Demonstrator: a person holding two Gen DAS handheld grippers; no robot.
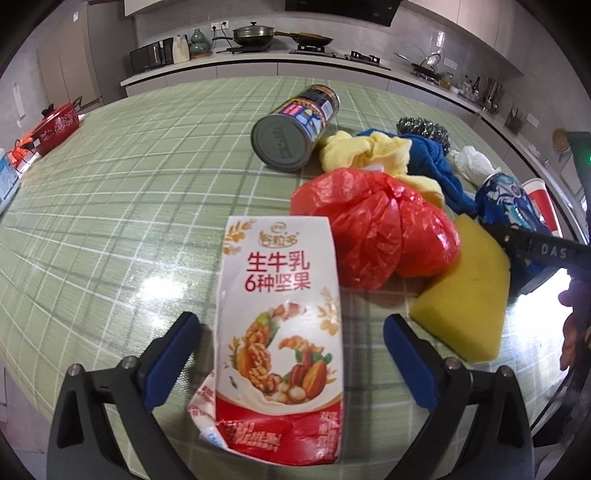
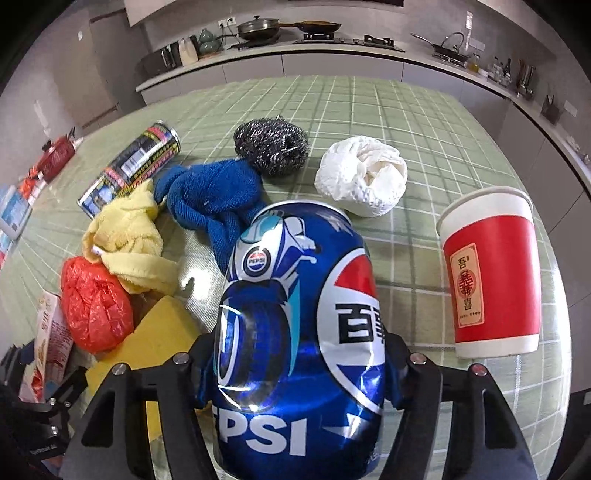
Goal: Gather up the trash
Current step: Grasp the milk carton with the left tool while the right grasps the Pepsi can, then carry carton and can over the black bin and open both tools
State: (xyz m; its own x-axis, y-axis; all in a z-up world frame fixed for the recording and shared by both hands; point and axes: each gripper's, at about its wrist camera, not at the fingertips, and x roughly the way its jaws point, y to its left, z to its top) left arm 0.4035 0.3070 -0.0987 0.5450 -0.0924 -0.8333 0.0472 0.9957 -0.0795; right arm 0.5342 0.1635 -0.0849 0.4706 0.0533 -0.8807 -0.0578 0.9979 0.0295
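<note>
left tool (image 1: pixel 291 354): spread wide | right tool (image 2: pixel 299 369): clamped, loaded

A home kitchen: counter (image 1: pixel 258 61) with stove, lidded pan (image 1: pixel 253 34) (sockets behind), green-checked table (image 1: pixel 129 177)

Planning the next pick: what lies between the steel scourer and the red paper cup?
A crumpled white paper wad sits between the steel scourer and the red paper cup, seen in the right wrist view.
</note>
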